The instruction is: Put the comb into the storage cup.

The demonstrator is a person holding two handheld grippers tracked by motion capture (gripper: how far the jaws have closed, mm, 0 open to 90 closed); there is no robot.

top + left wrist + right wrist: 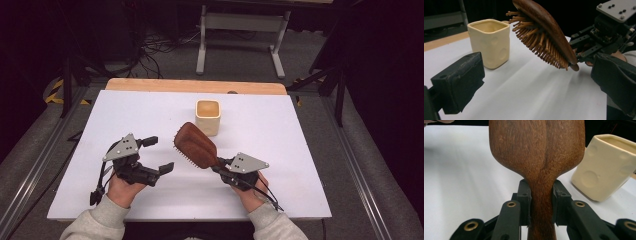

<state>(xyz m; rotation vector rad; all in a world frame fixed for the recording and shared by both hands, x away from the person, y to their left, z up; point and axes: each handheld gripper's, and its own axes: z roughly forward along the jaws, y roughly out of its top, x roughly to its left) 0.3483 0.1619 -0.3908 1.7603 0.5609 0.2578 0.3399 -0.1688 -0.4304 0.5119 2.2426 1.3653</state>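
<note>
A: High view showed the right gripper [223, 165] clamped on the handle of the brush [195, 145], which hung tilted above the tabletop [280, 130], head pointing far-left toward the cup [208, 116]. Was the hold sound?

B: In the right gripper view the jaws sat tight on the narrow neck of the brush [537, 162], one on each side, so it looked square. The left gripper [156, 154] lay near-left of the brush, jaws wide apart and holding nothing.

A: And the bristles?

B: The left gripper view had them facing down and left, well off the white surface, with the cup [489, 42] standing upright just beyond.

A: So if the brush was meant for the cup, how best to go about it?

B: My judgement: lift the head above the rim first, then turn the handle upward so the head could drop in straight. The cup looked light, and a bump from the side could tip it; the free gripper might steady its wall.
</note>
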